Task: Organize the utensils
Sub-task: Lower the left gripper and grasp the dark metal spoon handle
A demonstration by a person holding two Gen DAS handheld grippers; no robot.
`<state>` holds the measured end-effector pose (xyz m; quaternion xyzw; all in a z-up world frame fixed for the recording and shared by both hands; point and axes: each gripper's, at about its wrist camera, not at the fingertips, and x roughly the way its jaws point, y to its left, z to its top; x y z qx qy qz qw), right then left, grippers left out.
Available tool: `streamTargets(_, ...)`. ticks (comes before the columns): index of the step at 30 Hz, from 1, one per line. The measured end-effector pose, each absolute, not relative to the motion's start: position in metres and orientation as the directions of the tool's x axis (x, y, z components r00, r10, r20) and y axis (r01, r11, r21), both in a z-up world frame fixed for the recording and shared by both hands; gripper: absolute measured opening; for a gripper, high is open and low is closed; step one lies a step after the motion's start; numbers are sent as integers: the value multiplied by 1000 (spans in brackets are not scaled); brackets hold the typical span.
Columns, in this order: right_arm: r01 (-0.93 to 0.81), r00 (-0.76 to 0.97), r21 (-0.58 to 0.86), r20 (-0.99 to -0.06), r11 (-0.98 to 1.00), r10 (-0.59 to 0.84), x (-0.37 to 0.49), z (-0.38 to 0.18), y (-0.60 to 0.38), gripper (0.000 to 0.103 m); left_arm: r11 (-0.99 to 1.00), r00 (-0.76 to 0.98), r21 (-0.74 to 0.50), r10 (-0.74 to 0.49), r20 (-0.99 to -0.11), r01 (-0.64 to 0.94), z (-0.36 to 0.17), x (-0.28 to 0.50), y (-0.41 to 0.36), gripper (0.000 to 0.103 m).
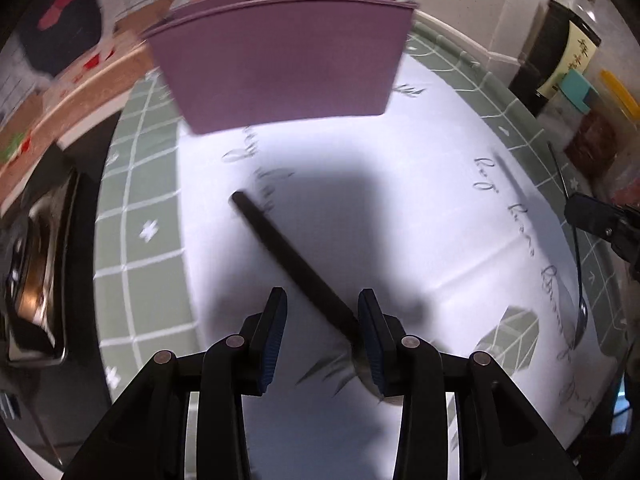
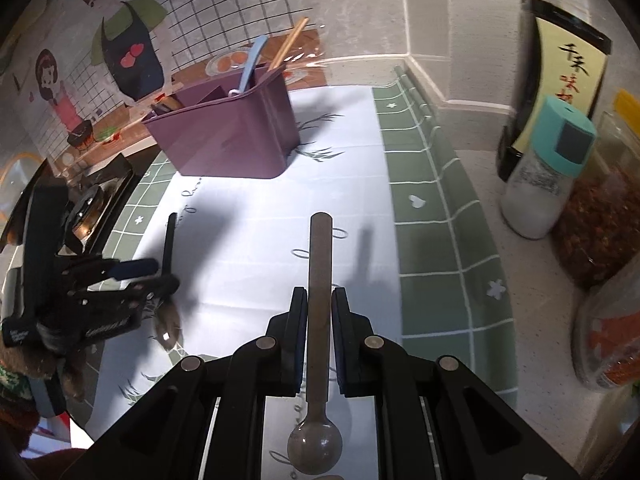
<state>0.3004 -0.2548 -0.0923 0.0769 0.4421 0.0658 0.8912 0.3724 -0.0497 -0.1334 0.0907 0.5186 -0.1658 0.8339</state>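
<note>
White cloth (image 2: 256,208): I see it over green grid mat (image 2: 432,216).
Purple caddy (image 2: 224,136): far end.
Right gripper (image 2: 320,300): clamped on steel spoon (image 2: 319,280).
Left gripper (image 1: 322,308): fingers apart, black-handled spoon (image 1: 288,248) lying between.

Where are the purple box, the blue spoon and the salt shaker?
purple box (image 2: 224,148): right wrist view, on its front wall.
blue spoon (image 2: 251,65): right wrist view, on its handle.
salt shaker (image 2: 536,184): right wrist view, on its white body.

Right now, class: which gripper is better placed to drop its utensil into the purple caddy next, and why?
Right. The right gripper is shut on the metal spoon, lined up toward the purple caddy. The left gripper stands open around the black-handled spoon, not yet gripping it.
</note>
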Motion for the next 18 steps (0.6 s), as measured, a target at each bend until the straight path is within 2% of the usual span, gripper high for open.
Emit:
streamTargets(7,-81,595,191,-778,978,201,302,-93,-243,11,977,391,-115,-178,-903,179,-131,392,-15,38)
streamTargets(14,-78,610,175,-770,982,185,297,-89,-241,11,994,395,-31,-71,-916,105,-134,412,-37,37)
streamTargets(16,-80,625,167,-760,983,180,297,-86,-241,11,993,406,-33,-74,-911,109,-133,412,-39,31)
streamTargets(17,-82,632,167,-754,983,181,297,-84,-241,11,994,412,-47,-85,-907,102,-133,411,-36,14)
streamTargets(18,-83,639,170,-747,982,183,297,-81,-241,11,992,408,-80,-113,-906,98,-133,409,-32,12)
